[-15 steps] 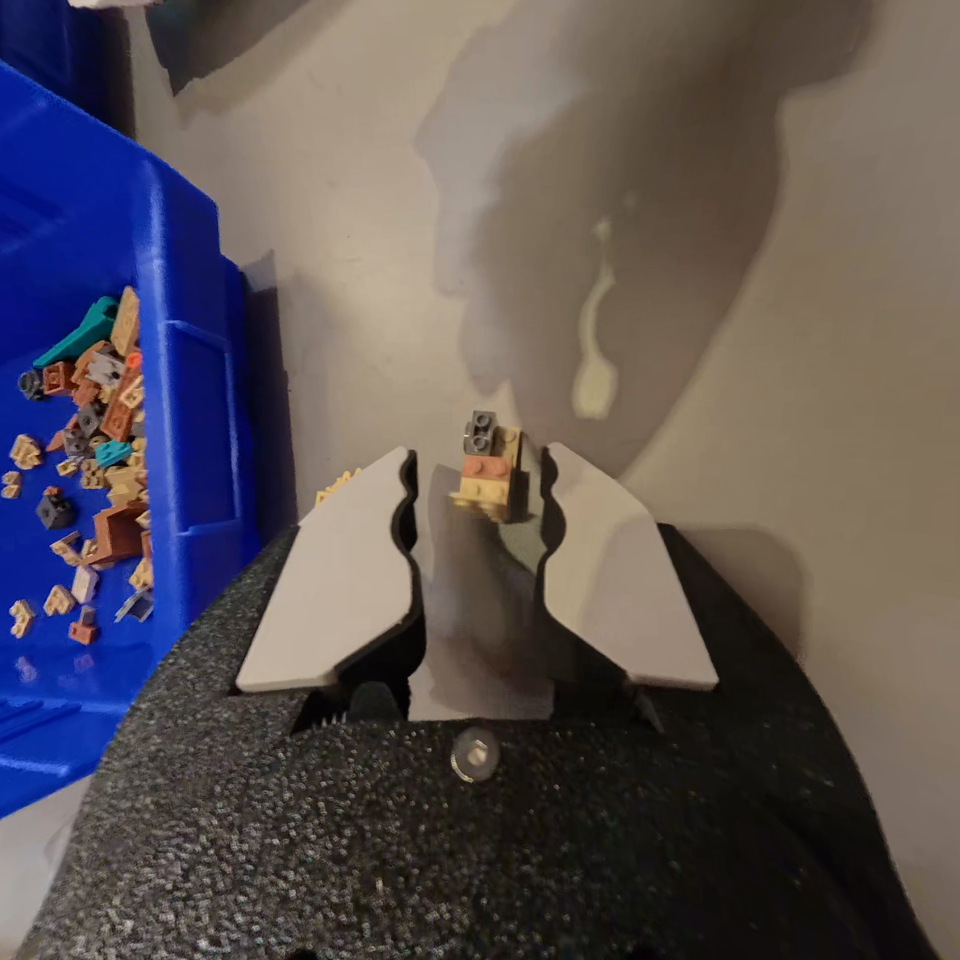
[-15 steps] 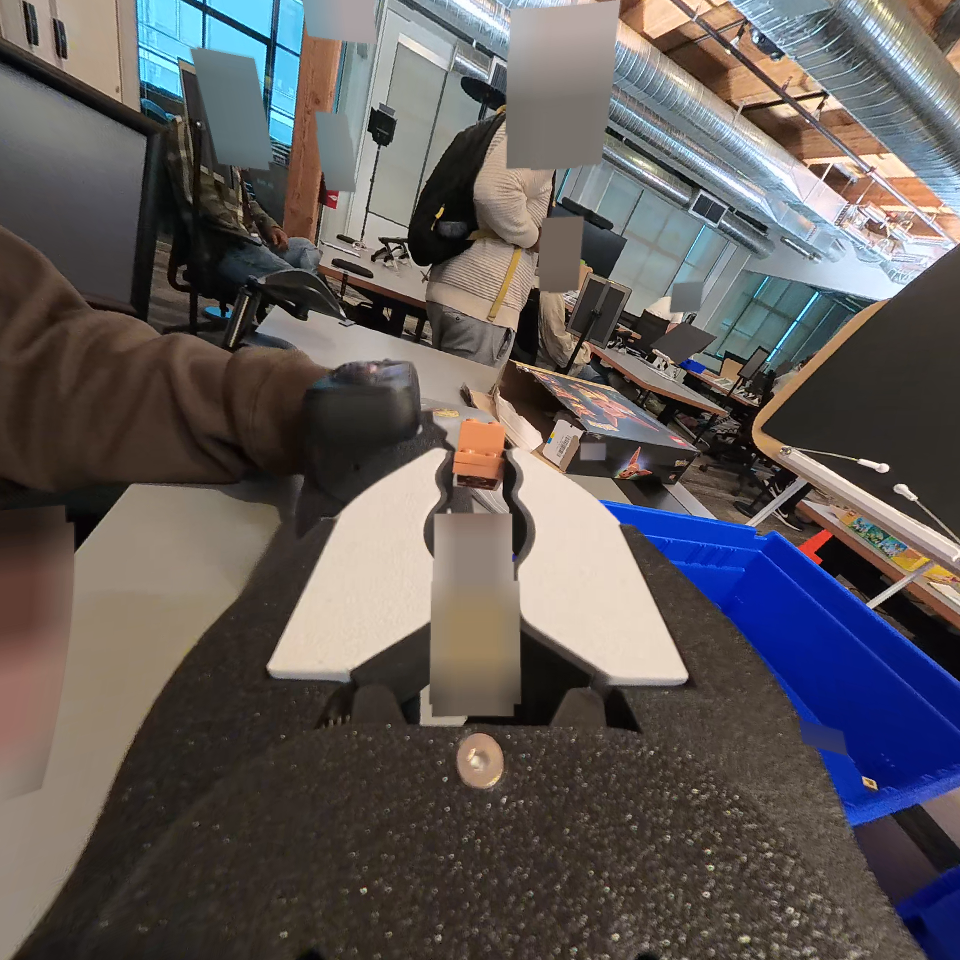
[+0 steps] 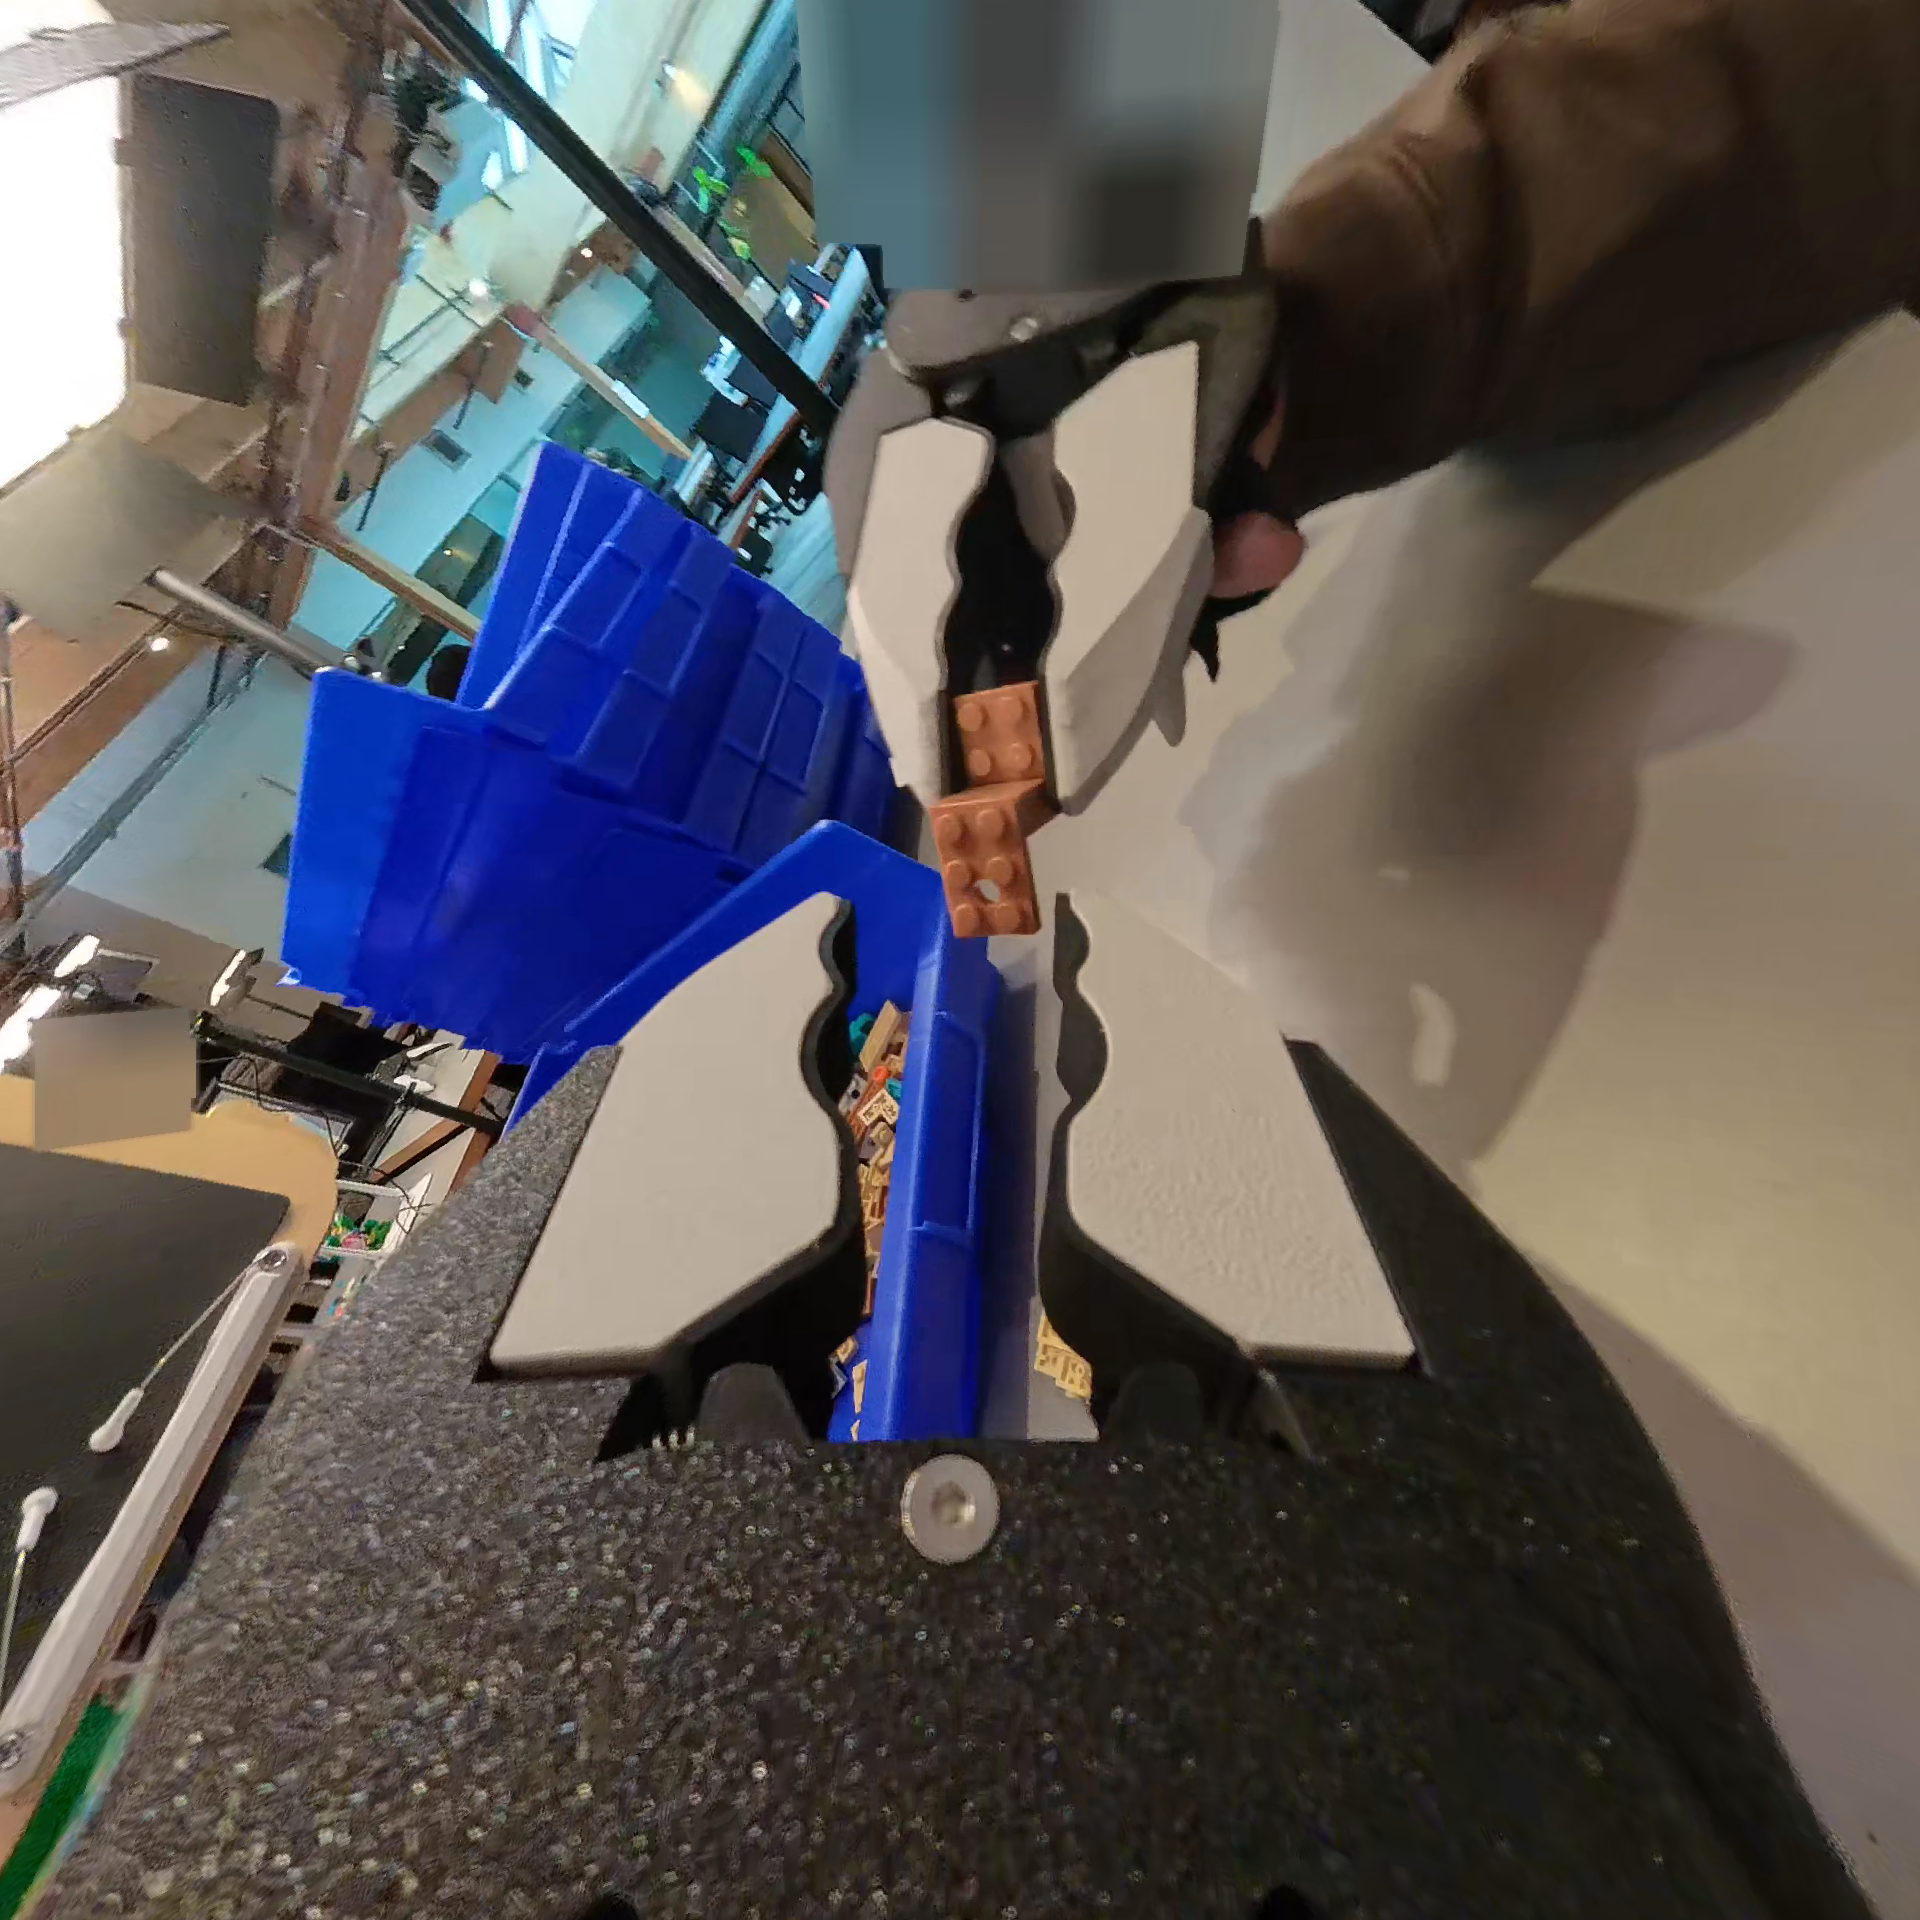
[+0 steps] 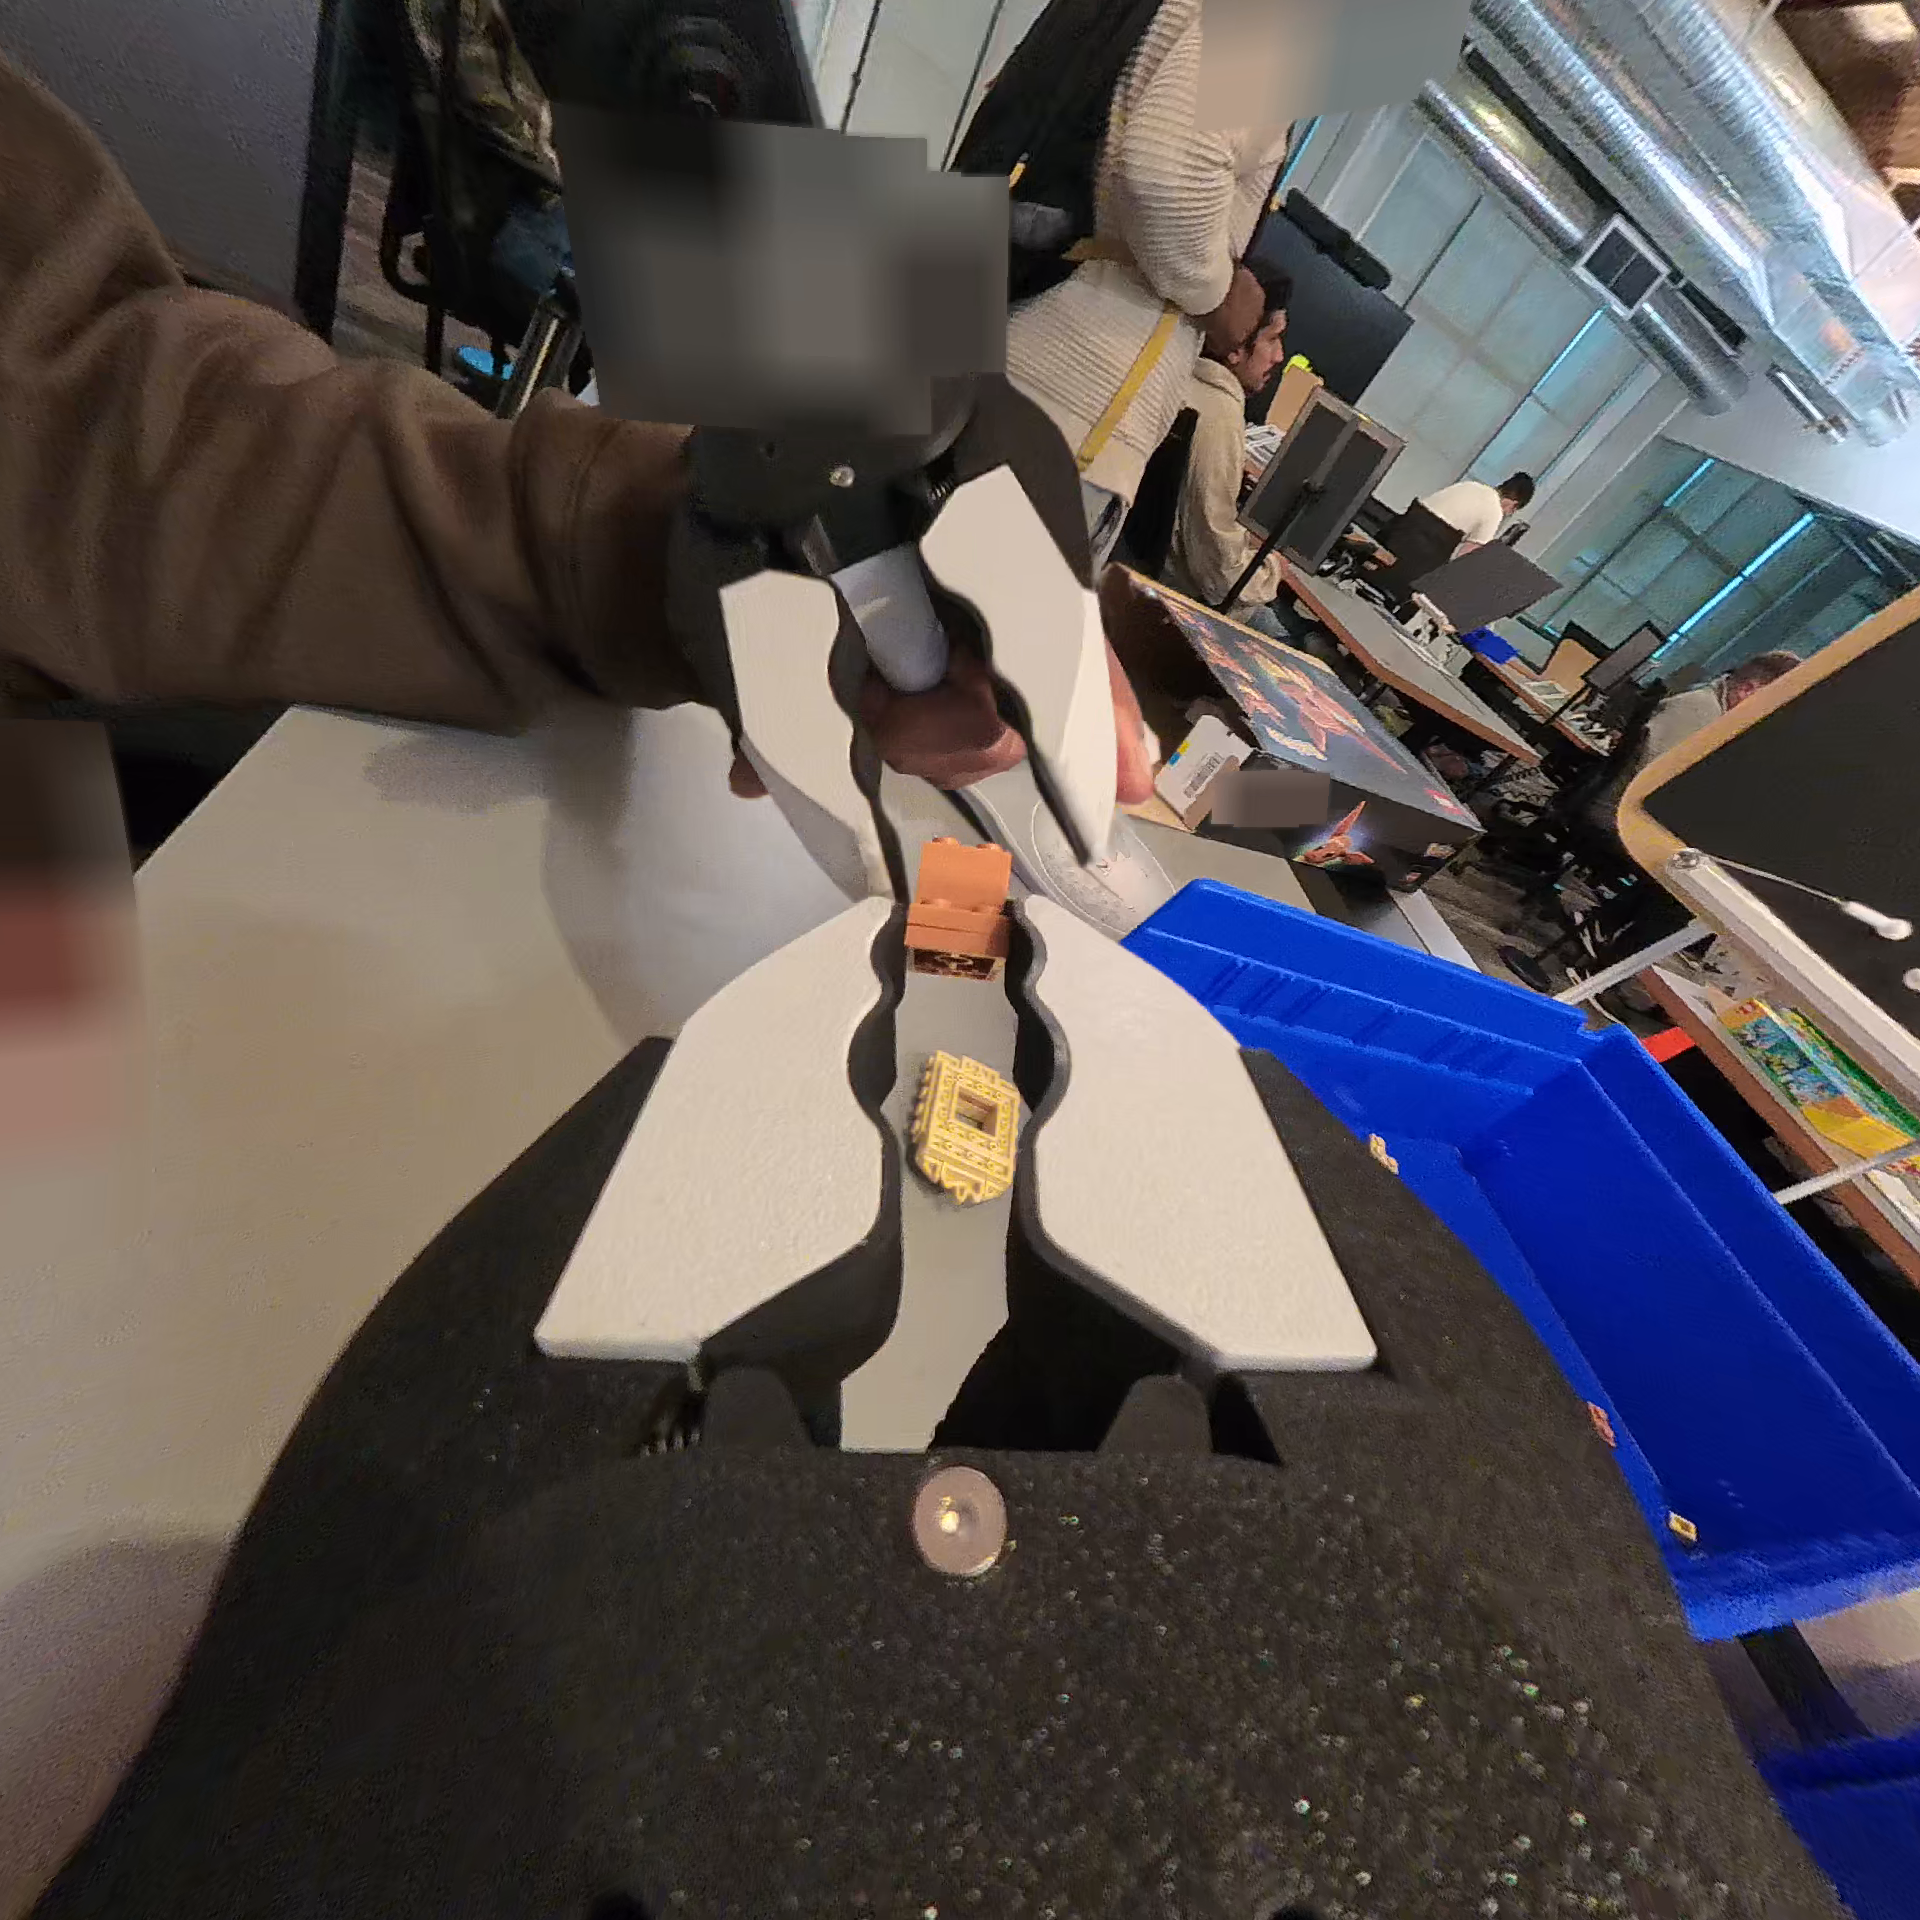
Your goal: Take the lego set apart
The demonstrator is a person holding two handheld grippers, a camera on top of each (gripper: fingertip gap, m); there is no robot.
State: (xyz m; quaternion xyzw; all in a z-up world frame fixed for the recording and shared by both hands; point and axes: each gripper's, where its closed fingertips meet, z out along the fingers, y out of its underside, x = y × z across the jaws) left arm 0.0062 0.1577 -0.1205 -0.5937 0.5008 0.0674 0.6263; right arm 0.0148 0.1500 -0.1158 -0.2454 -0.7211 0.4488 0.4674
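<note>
Over grey table (image 4: 436,935), right gripper (image 4: 956,925) clamps orange bricks (image 4: 958,904), undersides hidden; left gripper (image 3: 951,914) gapes bare.

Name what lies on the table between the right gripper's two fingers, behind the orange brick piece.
A tan square plate with a square hole lies on the grey table, seen in the right wrist view between the right gripper's fingers.

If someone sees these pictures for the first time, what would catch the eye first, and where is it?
Most striking is the orange-brown brick assembly clamped at the fingertips of the right gripper, above the grey table. The left gripper faces it with open, empty jaws. A blue bin of small mixed bricks lies beside them, and a tan patterned piece lies on the table under the right gripper.
</note>
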